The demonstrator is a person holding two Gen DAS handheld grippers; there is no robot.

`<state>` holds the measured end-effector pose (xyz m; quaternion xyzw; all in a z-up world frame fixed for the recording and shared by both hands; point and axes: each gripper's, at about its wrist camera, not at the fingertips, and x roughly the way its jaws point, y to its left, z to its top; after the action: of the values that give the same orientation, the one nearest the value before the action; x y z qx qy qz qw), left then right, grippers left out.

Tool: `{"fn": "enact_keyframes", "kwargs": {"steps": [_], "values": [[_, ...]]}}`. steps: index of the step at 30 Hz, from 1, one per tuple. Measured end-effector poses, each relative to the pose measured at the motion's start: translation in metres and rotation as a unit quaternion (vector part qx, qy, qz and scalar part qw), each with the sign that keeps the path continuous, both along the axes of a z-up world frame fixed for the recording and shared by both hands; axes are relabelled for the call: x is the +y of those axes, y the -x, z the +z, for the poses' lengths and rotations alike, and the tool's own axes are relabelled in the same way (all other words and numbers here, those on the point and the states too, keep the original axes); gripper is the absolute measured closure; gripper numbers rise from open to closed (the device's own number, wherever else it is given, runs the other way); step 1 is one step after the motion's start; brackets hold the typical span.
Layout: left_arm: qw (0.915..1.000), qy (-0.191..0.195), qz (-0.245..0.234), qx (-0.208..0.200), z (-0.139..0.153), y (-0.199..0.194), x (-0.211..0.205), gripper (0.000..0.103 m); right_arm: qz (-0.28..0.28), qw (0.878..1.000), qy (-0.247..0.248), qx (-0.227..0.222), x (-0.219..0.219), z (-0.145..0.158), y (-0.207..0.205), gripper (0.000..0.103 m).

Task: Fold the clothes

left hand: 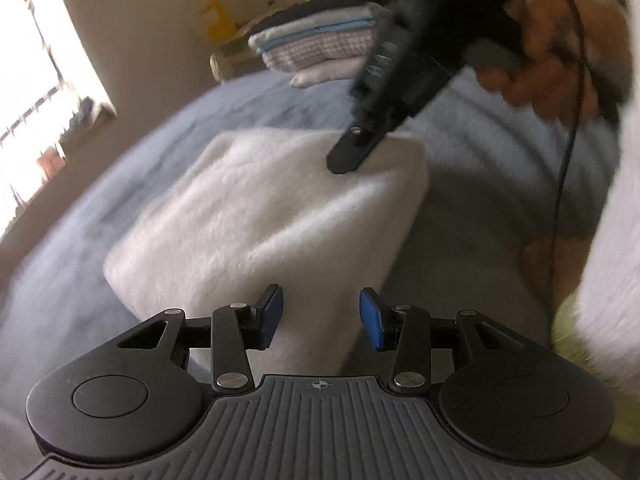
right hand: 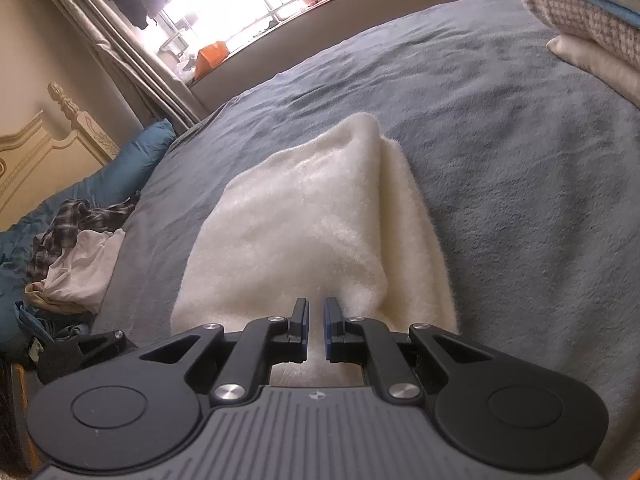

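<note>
A folded white fleece garment (right hand: 304,236) lies on the blue-grey bedspread (right hand: 500,152), its long edges bordered by bare bedding on both sides. The right gripper (right hand: 316,312) sits at the garment's near edge with its jaws drawn almost together on a ridge of the fleece, while the left gripper (left hand: 322,306) hovers over the garment's opposite edge, jaws apart with nothing pinched between them. Beyond the garment's far right corner stands a stack of folded clothes (right hand: 588,28), and well off its left edge sits a heap of unfolded clothes (right hand: 76,256) against a teal pillow (right hand: 132,160).
</note>
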<state>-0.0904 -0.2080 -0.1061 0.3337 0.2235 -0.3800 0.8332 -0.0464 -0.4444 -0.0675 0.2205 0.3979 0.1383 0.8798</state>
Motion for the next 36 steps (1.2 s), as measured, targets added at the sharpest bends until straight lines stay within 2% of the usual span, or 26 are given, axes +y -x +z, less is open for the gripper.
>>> {"fn": "enact_keyframes", "kwargs": {"steps": [4, 10, 15, 21, 27, 32, 36], "values": [[0.9982, -0.028, 0.007, -0.052, -0.011, 0.007, -0.010, 0.060, -0.006, 1.000, -0.010, 0.001, -0.003, -0.002, -0.001, 0.096], [0.9940, -0.048, 0.034, -0.093, -0.010, 0.015, 0.000, 0.062, -0.004, 1.000, -0.010, -0.001, -0.002, -0.004, -0.001, 0.096], [0.9908, -0.067, 0.061, -0.101, -0.008, 0.017, 0.011, 0.062, 0.002, 1.000, -0.007, -0.003, -0.002, -0.004, -0.004, 0.096], [0.9914, -0.053, 0.077, -0.092, 0.003, 0.015, 0.027, 0.062, 0.007, 1.000, -0.002, -0.006, 0.001, -0.004, -0.004, 0.096], [0.9934, -0.045, 0.085, -0.062, 0.007, 0.008, 0.034, 0.062, 0.008, 1.000, 0.001, -0.004, 0.001, -0.004, -0.004, 0.096], [0.9952, -0.004, 0.098, 0.007, 0.013, -0.005, 0.047, 0.062, 0.013, 1.000, 0.006, -0.003, 0.003, 0.001, -0.004, 0.096], [0.9901, 0.039, 0.109, 0.080, 0.019, -0.020, 0.063, 0.061, 0.056, 0.998, -0.011, -0.027, 0.012, 0.015, -0.001, 0.095]]}}
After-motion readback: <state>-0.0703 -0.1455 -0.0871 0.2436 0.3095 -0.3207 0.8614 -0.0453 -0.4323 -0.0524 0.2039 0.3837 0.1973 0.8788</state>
